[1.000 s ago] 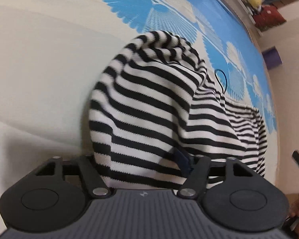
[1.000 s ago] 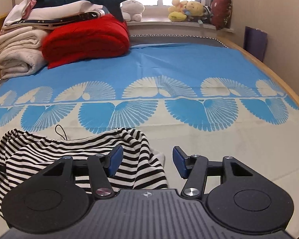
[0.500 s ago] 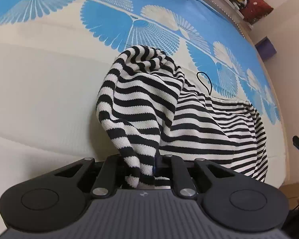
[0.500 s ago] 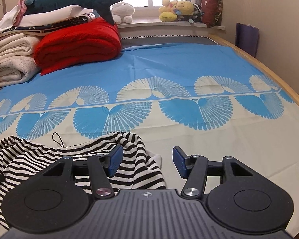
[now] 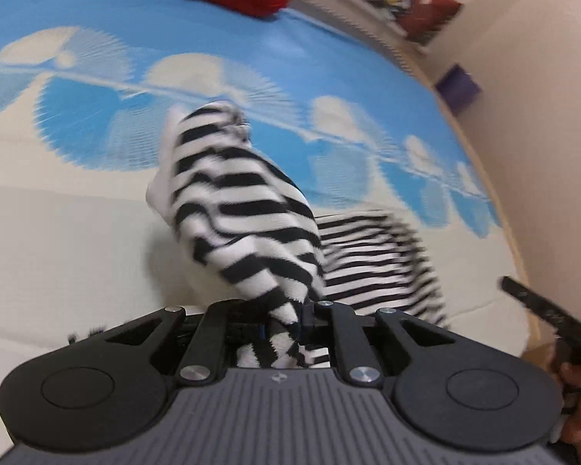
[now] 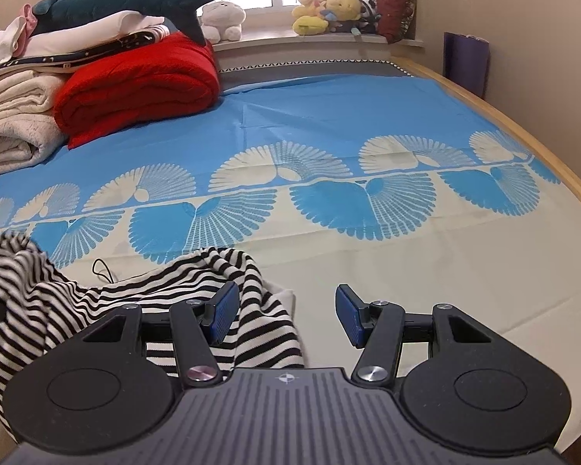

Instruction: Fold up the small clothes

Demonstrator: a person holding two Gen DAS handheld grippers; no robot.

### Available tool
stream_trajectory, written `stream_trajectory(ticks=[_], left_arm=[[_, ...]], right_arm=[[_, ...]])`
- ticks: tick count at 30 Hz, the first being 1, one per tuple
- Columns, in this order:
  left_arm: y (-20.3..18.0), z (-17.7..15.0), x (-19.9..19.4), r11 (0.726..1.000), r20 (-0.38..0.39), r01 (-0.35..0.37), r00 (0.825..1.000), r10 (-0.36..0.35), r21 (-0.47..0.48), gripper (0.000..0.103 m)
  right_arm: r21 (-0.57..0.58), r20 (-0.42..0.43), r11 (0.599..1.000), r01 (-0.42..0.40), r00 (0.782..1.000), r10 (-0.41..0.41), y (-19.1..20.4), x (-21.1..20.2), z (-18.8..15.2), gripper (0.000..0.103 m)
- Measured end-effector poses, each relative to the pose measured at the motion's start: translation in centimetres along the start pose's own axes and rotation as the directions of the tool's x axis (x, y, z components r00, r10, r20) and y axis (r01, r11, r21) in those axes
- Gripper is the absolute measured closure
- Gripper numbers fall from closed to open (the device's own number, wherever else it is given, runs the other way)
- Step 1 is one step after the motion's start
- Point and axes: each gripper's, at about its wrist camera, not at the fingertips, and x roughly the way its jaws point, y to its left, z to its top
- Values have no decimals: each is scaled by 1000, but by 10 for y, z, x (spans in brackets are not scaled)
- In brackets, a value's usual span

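Rightward, bare bedsheet (image 6: 426, 271), striped garment (image 6: 220, 271) bunched

No words, numbers or brand names can be read in either view. The only sign is a small pale mark, a ring with a cross in it, on the ridged grey top of each tool's body: one on the left tool (image 5: 279, 378) and one on the right tool (image 6: 286, 378). It is too small to tell more. The folded dark cloth (image 6: 77, 56) in the pile on the bed has tiny pale marks, too small to read.
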Motion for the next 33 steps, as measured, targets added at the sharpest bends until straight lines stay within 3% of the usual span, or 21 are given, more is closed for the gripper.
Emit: stream_trajectory(ticks=[5,8,12,15,17,19,22,25,27,30,33], left_arm=[[-79,-10,37,994,-30,84,996,-82,73,91],[-125,-26,78,986,-90,73,994,-60,148,90],[-162,-43,118,972,-166,59,986,-21,229,72],[-155,-35,102,970,-146,181,977,-158,165,64],[-141,-25,78,957,-92,267,962,-257,114,52],[-120,-12,49,949,-8,303,953,-303,83,50],[-77,-1,16,964,81,267,960,-267,11,50],[-41,-1,2,988,82,148,986,-144,-45,50],[-26,-8,-3,997,59,61,997,-58,-42,50],[-17,-14,-9,1000,31,-20,999,20,5,50],[-13,-19,-19,998,24,-43,999,41,52,50]], right_arm=[[44,17,999,10,1000,-11,-14,-4,2,46],[44,28,999,30,999,-31,-20,-5,3,46],[46,41,997,58,997,-59,-25,-7,5,46],[59,39,996,65,997,-67,-31,-7,5,46],[66,44,996,65,997,-68,-33,-8,6,46],[71,52,996,63,996,-67,-34,-9,6,46],[95,54,995,39,998,-45,-33,-8,7,46],[126,42,991,-35,999,30,-26,-6,6,45],[152,18,980,-126,992,125,-16,-1,5,45],[201,-42,938,-283,954,297,4,11,2,38],[194,-137,922,-335,921,364,32,25,-4,35]])
